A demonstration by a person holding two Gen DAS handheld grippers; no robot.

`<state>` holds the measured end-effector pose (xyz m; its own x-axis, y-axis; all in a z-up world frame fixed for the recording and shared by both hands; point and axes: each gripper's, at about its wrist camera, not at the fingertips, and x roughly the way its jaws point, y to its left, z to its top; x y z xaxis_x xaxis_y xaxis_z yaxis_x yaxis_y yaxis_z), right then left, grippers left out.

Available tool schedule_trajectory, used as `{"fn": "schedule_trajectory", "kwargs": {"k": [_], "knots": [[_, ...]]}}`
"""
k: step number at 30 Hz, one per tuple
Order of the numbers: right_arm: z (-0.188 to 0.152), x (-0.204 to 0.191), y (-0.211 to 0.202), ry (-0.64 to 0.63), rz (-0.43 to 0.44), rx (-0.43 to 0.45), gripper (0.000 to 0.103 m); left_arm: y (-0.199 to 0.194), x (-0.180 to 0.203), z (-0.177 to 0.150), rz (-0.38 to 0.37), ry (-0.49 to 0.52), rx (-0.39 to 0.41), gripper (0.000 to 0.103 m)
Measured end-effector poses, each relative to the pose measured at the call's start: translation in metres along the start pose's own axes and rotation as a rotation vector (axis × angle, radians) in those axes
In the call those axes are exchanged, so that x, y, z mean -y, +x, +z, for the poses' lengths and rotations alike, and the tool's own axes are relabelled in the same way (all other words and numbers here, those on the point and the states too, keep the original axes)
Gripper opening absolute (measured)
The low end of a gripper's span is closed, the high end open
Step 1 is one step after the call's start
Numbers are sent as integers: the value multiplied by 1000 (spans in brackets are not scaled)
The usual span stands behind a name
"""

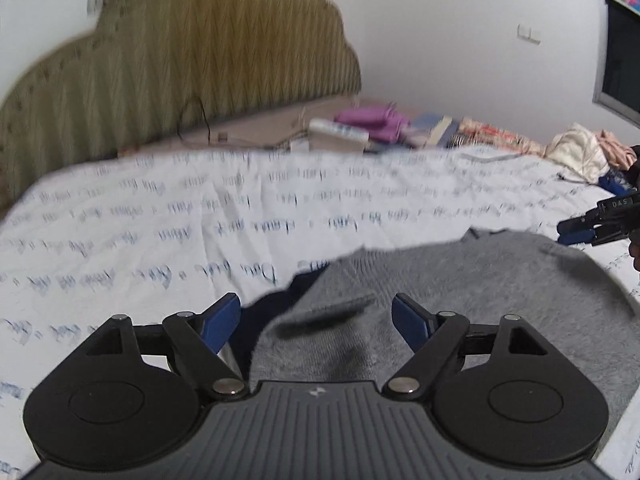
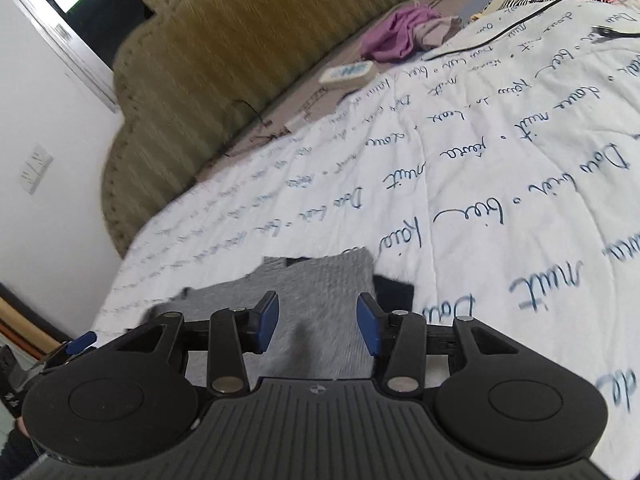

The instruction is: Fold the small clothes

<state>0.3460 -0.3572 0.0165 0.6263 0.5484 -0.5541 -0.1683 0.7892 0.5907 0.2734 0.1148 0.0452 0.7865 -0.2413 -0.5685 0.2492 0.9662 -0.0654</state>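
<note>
A small grey fuzzy garment (image 1: 460,292) with a dark navy part (image 1: 276,300) lies on the white bedcover with blue script (image 1: 200,216). My left gripper (image 1: 316,312) is open just above its near edge, nothing between the blue pads. My right gripper (image 2: 318,320) is open over the same grey garment (image 2: 324,276), its navy edge (image 2: 394,292) showing to the right. The right gripper also shows in the left wrist view (image 1: 588,226) at the garment's far right edge. The left gripper's blue tip (image 2: 80,342) shows low left in the right wrist view.
A green padded headboard (image 1: 180,60) stands behind the bed. Along the bed's far side lie purple cloth (image 1: 372,120), a white pack (image 1: 340,128), books, patterned fabric and crumpled cream clothes (image 1: 580,152). A black cable (image 2: 520,20) crosses the bedcover.
</note>
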Motion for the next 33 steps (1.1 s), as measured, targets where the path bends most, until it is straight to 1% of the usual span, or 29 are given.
{"fn": "schedule_trajectory", "kwargs": {"k": [3,4,6,7,8,9,10,11,12,15,17,18,19,20,22,23,24,25,26,27,28,29,30,31,32,33], "knots": [[4,-2,21,-30,-41,-26,47,20,3,2,38,20,-29,83],[4,-2,25,-42,-52,-38,50,27,3,3,38,19,-46,83],[4,-4,34,-63,-60,-61,50,37,6,5,14,25,-77,80],[3,-5,37,-76,-66,-62,50,41,10,6,8,47,-92,72],[3,-7,38,-91,-68,-62,50,45,14,6,20,75,-108,62],[2,-9,38,-104,-66,-65,48,51,18,6,42,111,-135,50],[0,-10,39,-117,-66,-72,41,54,20,6,49,132,-159,47],[-1,-11,39,-130,-68,-76,38,55,21,5,38,131,-164,46],[-2,-12,39,-144,-76,-77,38,53,20,5,31,126,-157,46],[-1,-10,38,-143,-83,-77,40,51,15,5,56,131,-152,47],[0,-7,38,-132,-77,-76,37,53,12,6,78,130,-158,46],[-1,-6,38,-127,-79,-74,24,54,11,6,87,121,-158,34],[-1,-5,38,-121,-79,-71,7,53,8,8,96,99,-150,19],[0,-4,37,-106,-86,-61,5,52,3,11,101,47,-139,4],[2,-5,28,-90,-68,-10,5,44,-11,20,145,-83,-75,4],[3,-8,20,-93,-56,26,4,43,-22,23,142,-160,-65,4],[4,-9,11,-86,-37,68,4,48,-34,24,123,-224,-86,4],[6,-5,7,-61,-22,93,4,57,-41,21,125,-257,-130,4],[6,2,10,-32,-39,81,4,67,-45,15,160,-267,-177,4],[5,9,19,-21,-81,41,4,74,-46,9,169,-261,-193,4],[0,13,27,-28,-118,6,4,73,-44,7,173,-245,-166,4],[-5,16,30,-29,-119,7,4,73,-41,6,188,-229,-158,7],[-8,17,30,-13,-108,27,6,72,-38,7,197,-221,-150,8],[-10,19,29,21,-110,40,13,70,-36,7,195,-215,-145,10],[-12,20,28,53,-106,46,15,64,-33,8,192,-205,-138,14],[-13,19,26,69,-98,51,22,55,-31,8,194,-200,-128,23]]}}
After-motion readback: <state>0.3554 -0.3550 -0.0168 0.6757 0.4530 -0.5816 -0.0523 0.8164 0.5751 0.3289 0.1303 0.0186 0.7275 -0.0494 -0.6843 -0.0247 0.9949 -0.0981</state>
